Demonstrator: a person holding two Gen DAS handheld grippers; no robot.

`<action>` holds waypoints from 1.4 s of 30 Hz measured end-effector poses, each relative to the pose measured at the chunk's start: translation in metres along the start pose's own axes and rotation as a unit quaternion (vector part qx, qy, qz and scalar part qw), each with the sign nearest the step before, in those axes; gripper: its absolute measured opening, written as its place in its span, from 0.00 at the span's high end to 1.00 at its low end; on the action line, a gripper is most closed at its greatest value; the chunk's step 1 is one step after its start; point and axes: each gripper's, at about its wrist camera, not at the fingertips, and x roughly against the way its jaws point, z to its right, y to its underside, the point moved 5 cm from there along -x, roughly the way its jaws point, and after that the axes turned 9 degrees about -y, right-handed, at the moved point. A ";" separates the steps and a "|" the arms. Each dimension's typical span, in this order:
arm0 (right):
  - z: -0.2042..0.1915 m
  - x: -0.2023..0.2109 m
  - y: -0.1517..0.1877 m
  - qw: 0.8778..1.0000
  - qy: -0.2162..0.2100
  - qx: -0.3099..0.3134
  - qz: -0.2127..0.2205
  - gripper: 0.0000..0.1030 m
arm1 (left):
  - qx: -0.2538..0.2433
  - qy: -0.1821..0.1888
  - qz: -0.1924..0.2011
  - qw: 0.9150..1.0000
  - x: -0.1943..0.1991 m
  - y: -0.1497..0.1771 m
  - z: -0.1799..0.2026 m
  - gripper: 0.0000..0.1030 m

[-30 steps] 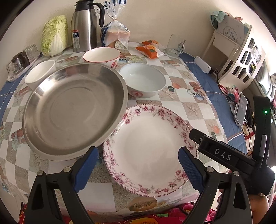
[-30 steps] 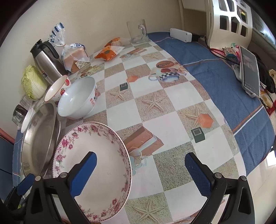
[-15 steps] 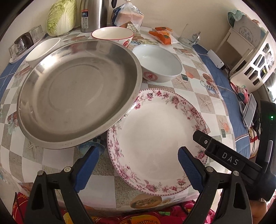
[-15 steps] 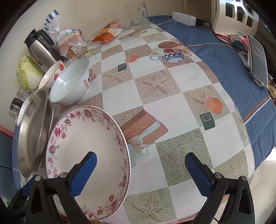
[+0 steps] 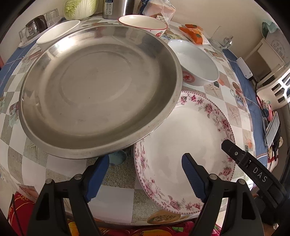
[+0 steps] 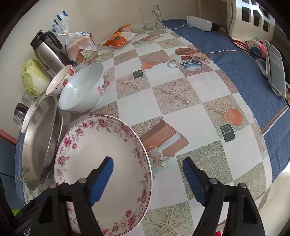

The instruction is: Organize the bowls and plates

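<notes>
A white plate with a pink flower rim [image 5: 181,141] lies at the table's near edge. A big steel plate [image 5: 99,87] to its left overlaps its far-left rim. My left gripper [image 5: 145,174] hangs over the flowered plate's left rim. Its jaws are closing, the rim lies between them, and the pads touch nothing. In the right wrist view my right gripper [image 6: 147,177] straddles the right rim of the flowered plate [image 6: 101,163]. Its jaws are closing too, with the left pad over the plate and neither pad pressing on it. A white bowl [image 5: 197,61], a red-rimmed bowl [image 5: 143,22] and a small white dish [image 5: 58,33] stand behind.
At the back stand a steel kettle [image 6: 49,50], a cabbage [image 6: 34,78], bagged bread [image 6: 81,45], an orange packet [image 6: 119,38] and a glass mug [image 6: 151,17]. A phone [image 6: 275,67] lies on the blue cloth at the right. Checkered tablecloth [image 6: 181,112] stretches right of the plates.
The left gripper has sunk closer to the plates, which now loom larger. Both grippers' jaws have narrowed. The right gripper's left pad now sits over the flowered plate.
</notes>
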 end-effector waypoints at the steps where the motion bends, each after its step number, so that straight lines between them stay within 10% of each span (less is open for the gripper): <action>1: 0.001 0.000 0.000 1.000 -0.002 -0.004 -0.001 0.38 | 0.002 0.000 -0.002 1.000 -0.001 0.000 -0.001 0.19; 10: 0.002 -0.003 0.001 1.000 -0.006 -0.008 -0.009 0.83 | 0.020 -0.007 -0.020 1.000 -0.012 -0.002 -0.009 0.55; 42: 0.049 0.003 0.006 0.993 -0.063 -0.103 -0.004 0.83 | -0.002 0.068 0.008 0.998 -0.023 -0.014 0.031 0.77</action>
